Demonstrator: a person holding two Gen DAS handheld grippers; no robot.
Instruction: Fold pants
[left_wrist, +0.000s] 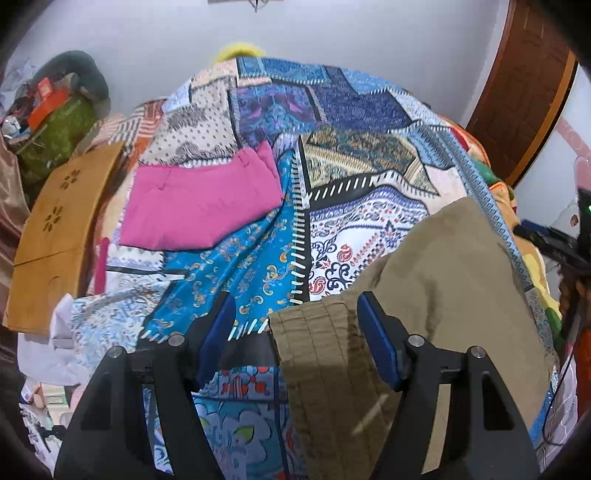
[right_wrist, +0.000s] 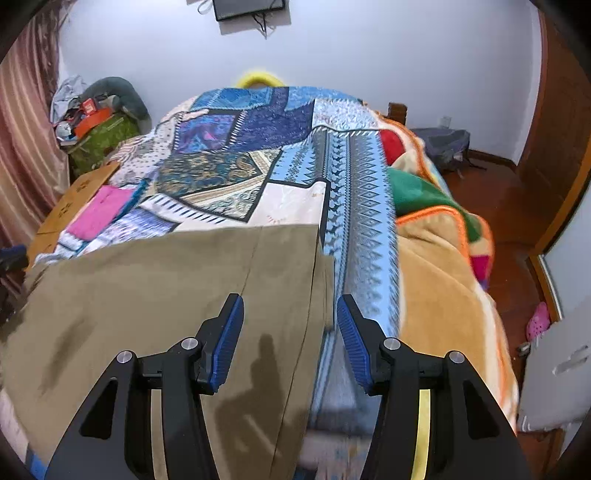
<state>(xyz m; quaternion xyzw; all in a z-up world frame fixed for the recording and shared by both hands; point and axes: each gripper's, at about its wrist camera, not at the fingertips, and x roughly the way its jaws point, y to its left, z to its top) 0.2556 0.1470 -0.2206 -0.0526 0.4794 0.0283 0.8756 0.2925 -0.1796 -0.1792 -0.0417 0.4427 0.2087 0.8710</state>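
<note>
Olive-khaki pants (left_wrist: 436, 280) lie flat on a patterned patchwork bedspread (left_wrist: 258, 258). In the left wrist view their ribbed waistband end (left_wrist: 314, 332) lies between my left gripper's (left_wrist: 295, 314) blue pads (left_wrist: 376, 332), which stand wide apart over it. In the right wrist view the pants (right_wrist: 147, 295) spread across the near bed. My right gripper (right_wrist: 290, 314) is open above their right edge, where the seam (right_wrist: 314, 280) meets the bedspread (right_wrist: 362, 221). Neither gripper holds cloth.
A folded pink garment (left_wrist: 199, 206) lies further up the bed on the left. A tan cardboard sheet (left_wrist: 55, 229) leans at the bed's left side. A colourful fleece blanket (right_wrist: 443, 258) hangs off the right side above a wooden floor (right_wrist: 509, 206). Clutter (right_wrist: 96, 122) is piled at the back left.
</note>
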